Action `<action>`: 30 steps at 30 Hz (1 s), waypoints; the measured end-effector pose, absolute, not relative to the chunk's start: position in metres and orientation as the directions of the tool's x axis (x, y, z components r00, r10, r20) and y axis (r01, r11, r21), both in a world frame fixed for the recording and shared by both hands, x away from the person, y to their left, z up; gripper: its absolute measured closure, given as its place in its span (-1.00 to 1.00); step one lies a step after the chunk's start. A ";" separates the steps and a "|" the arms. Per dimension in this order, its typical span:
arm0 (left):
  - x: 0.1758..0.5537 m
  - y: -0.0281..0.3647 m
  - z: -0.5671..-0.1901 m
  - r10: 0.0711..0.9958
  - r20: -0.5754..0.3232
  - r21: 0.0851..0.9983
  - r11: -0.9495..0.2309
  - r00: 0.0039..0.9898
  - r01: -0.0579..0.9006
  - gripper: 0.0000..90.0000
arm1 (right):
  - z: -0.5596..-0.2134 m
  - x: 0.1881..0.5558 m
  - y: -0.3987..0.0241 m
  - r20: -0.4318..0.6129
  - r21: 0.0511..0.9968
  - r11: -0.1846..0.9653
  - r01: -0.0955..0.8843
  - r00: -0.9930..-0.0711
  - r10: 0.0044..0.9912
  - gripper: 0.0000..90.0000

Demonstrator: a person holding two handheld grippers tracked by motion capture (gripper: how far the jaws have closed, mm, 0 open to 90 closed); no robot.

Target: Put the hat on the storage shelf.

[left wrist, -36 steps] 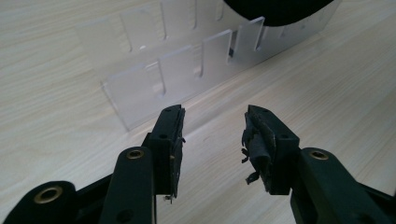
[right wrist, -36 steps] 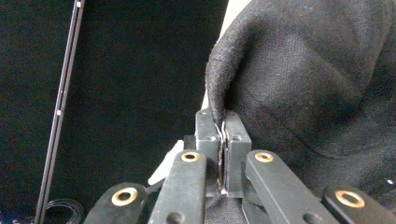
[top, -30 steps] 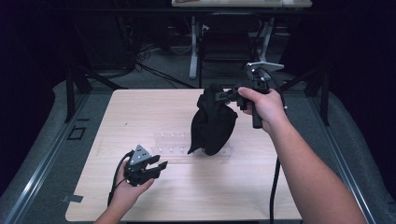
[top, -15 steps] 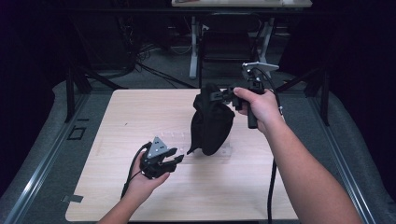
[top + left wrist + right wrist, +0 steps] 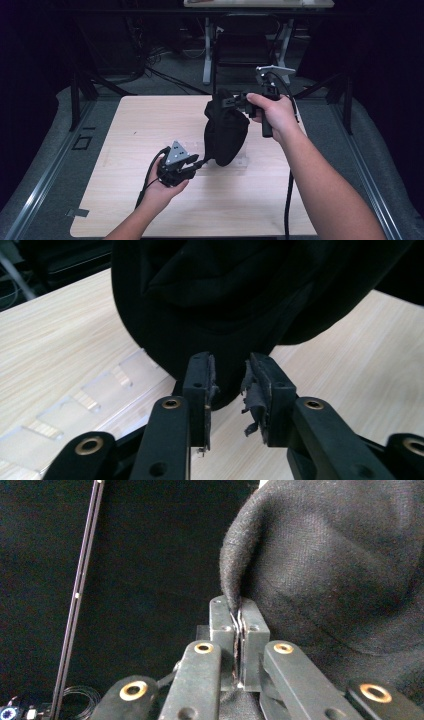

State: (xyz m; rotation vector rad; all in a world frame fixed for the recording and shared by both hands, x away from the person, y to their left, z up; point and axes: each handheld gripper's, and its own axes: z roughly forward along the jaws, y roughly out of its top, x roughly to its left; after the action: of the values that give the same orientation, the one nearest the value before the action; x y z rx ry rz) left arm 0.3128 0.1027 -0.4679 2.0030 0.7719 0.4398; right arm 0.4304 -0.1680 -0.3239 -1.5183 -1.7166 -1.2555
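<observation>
A light wooden table (image 5: 125, 200) spreads beneath both grippers, with a thin clear plastic tray (image 5: 75, 400) lying flat on it just to the left of the left gripper's jaws and under the hanging cloth.

A black fabric garment (image 5: 225, 135), soft and bunched, hangs down from the right gripper to just above the tabletop, its lower end right in front of the left gripper. In the right gripper view its woollen weave (image 5: 340, 570) rises above and to the right of the jaws.

The right gripper (image 5: 239, 100) is raised above the far side of the table, pointing toward the left, and is clenched on a folded edge of the garment: the two pads are pressed together with the cloth's edge pinched between them.

The left gripper (image 5: 230, 385) sits low, near the table, aimed at the garment's bottom bulge. Its jaws have just been closing; the lowest fold of cloth lies between them, but a gap shows on either side, so the worn pads (image 5: 252, 390) are not pressing on it.
</observation>
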 end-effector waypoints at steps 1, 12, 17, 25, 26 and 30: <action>0.312 0.102 -0.467 0.667 0.001 0.858 -0.383 0.745 0.342 0.59 | -0.324 0.431 -0.168 0.851 0.296 -0.058 0.953 -0.236 0.469 0.96; 0.309 0.097 -0.460 0.641 0.004 0.863 -0.389 0.767 0.321 0.70 | -0.324 0.431 -0.164 0.854 0.295 -0.068 0.953 -0.231 0.466 0.96; 0.307 0.092 -0.459 0.623 0.023 0.858 -0.413 0.782 0.304 0.65 | -0.324 0.432 -0.162 0.855 0.294 -0.061 0.954 -0.234 0.463 0.96; 0.314 0.081 -0.457 0.634 0.049 0.848 -0.435 0.772 0.303 0.65 | -0.324 0.432 -0.158 0.853 0.301 -0.061 0.952 -0.240 0.463 0.96; 0.314 0.080 -0.457 0.635 0.056 0.847 -0.439 0.770 0.300 0.66 | -0.323 0.432 -0.158 0.852 0.301 -0.063 0.951 -0.239 0.465 0.96; 0.313 0.078 -0.458 0.631 0.096 0.842 -0.464 0.770 0.276 0.70 | -0.323 0.432 -0.160 0.852 0.300 -0.067 0.951 -0.236 0.467 0.96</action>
State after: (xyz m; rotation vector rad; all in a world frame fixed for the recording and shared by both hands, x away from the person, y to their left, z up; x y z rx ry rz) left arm 0.3134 0.0778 -0.4582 2.0650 0.6779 0.5014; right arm 0.4319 -0.1600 -0.3227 -1.5211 -1.7127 -1.2673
